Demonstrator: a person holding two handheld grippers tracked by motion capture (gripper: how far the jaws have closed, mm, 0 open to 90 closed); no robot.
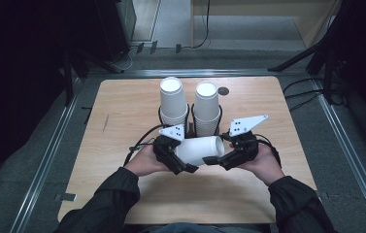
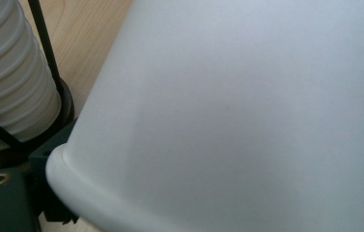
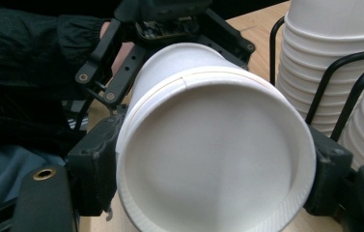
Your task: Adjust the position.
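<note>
A white paper cup lies on its side in the air just above the wooden surface, held between both grippers in front of the person. The right gripper is clamped on the cup's base end, one black jaw pressing each side of its bottom rim. The left gripper sits at the cup's mouth end; whether it grips I cannot tell. Just behind stand two stacks of cups in a black wire holder.

Both forearms reach in level; left gripper and right gripper point inward, jaws apparently part open.
</note>
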